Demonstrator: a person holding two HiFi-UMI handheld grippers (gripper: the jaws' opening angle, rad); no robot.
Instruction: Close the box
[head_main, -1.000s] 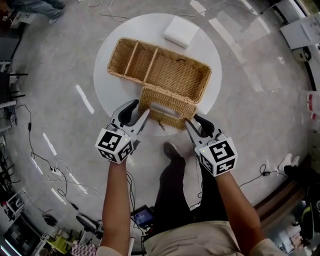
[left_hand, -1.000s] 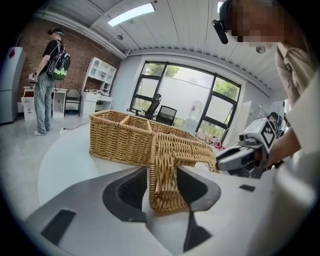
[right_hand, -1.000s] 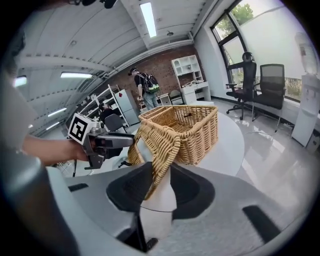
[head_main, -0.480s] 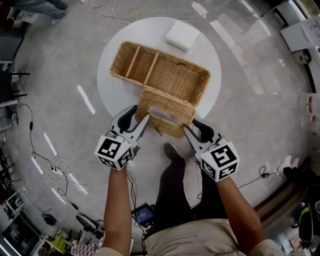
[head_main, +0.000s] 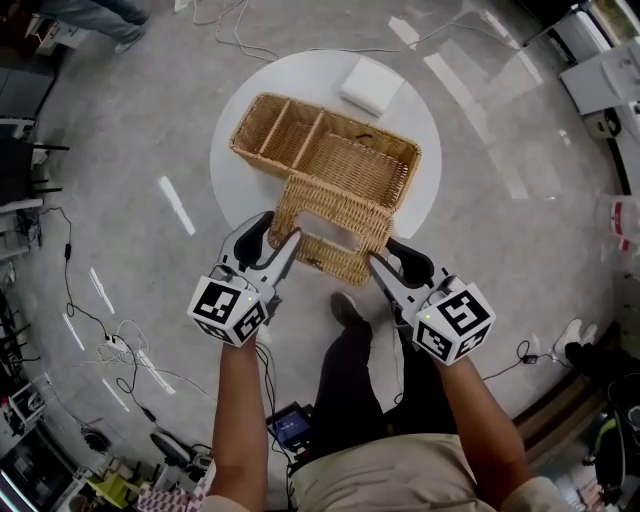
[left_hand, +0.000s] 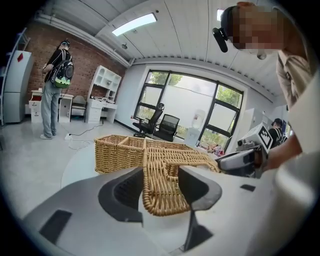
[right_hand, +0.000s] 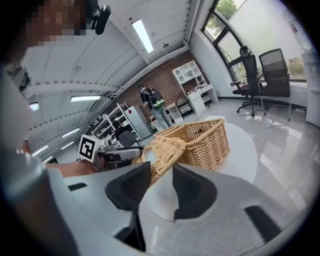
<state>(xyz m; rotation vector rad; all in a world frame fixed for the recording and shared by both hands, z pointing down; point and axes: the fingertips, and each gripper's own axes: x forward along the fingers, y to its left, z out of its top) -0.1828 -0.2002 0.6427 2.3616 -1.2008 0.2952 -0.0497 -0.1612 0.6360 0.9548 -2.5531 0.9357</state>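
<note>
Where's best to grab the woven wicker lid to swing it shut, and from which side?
Best at the free long edge of the woven wicker lid, near both corners, from the person's side: it hinges on the rectangular wicker basket's near wall and juts outward. Left claw and right claw, jaws opening, straddle those corners.

**Head view:** the lid (head_main: 340, 205) hides the box's (head_main: 345, 160) near wall and the table's (head_main: 250, 190) near rim. The white square item (head_main: 370, 85) beyond the box is too small to identify.

**Left gripper view:** the box interior is concealed by its walls.
</note>
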